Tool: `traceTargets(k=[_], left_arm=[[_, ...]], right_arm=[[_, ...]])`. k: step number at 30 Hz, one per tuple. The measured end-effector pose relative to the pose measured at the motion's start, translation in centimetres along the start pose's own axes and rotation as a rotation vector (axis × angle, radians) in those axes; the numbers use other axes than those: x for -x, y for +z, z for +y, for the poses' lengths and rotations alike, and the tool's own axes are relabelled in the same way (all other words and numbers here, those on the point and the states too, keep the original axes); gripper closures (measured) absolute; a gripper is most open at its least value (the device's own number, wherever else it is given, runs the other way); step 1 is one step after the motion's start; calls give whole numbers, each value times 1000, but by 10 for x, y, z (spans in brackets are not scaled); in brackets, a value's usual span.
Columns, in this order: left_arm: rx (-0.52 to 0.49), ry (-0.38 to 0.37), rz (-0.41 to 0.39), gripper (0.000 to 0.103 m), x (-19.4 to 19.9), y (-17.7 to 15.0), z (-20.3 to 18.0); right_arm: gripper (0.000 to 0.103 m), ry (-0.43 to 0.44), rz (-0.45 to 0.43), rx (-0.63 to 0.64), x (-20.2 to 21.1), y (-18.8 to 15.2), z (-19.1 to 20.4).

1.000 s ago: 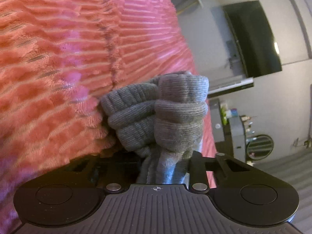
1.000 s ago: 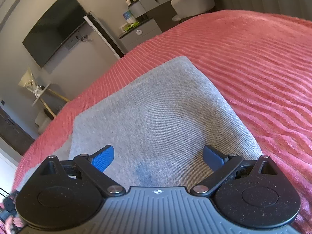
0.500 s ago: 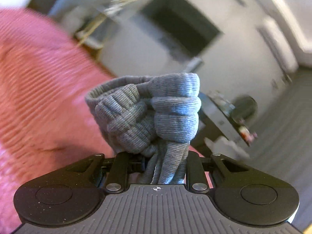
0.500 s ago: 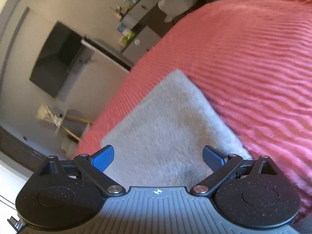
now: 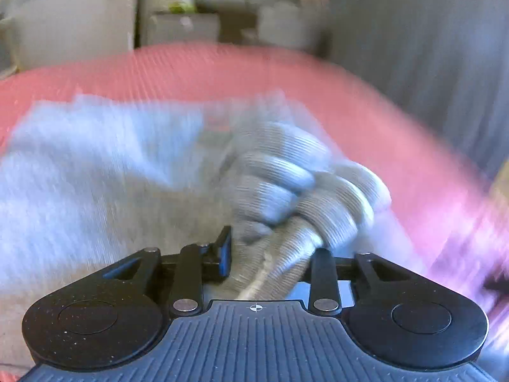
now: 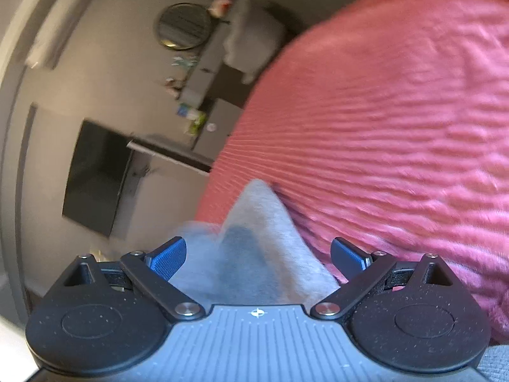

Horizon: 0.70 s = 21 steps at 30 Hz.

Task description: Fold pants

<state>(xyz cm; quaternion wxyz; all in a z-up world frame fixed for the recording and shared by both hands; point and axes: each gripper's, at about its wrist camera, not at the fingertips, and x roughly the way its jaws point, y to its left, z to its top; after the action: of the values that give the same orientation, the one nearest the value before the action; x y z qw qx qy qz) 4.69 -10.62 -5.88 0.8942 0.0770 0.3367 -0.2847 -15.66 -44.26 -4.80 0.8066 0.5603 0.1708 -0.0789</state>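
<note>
Pants (image 5: 296, 191) now swung over bedspread (image 5: 366, 102).

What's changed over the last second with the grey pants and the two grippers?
The left gripper has swung round, carrying the bunched cuff from beside the bare red bedspread over the flat grey pants; the picture is blurred. The right gripper has tilted, so less cloth shows ahead of it. Unchanged: left gripper clamped on the cuff, right gripper open.

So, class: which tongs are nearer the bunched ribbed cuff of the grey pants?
Left. The left tongs are shut on the bunched cuff, gripping it directly. The right tongs hang open over a flat part of the pants, holding nothing; no cuff shows in their view.
</note>
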Motion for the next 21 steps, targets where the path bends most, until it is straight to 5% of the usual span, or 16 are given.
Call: traceTargets(k=[1, 3, 11, 17, 19, 21], left_arm=[[-104, 36, -74, 60, 6, -11, -11], [-235, 62, -64, 46, 15, -11, -23], [248, -202, -23, 20, 70, 9, 66], [570, 14, -160, 13, 111, -7, 151], [648, 132, -143, 13, 111, -23, 176], [780, 153, -76, 13, 103, -34, 197]], right_arm=[[6, 4, 5, -10, -3, 1, -3], [6, -5, 8, 13, -7, 0, -2], [6, -5, 72, 57, -24, -2, 0], [6, -2, 77, 29, -24, -2, -2], [6, -14, 94, 28, -28, -3, -1], [6, -27, 103, 25, -29, -4, -1]])
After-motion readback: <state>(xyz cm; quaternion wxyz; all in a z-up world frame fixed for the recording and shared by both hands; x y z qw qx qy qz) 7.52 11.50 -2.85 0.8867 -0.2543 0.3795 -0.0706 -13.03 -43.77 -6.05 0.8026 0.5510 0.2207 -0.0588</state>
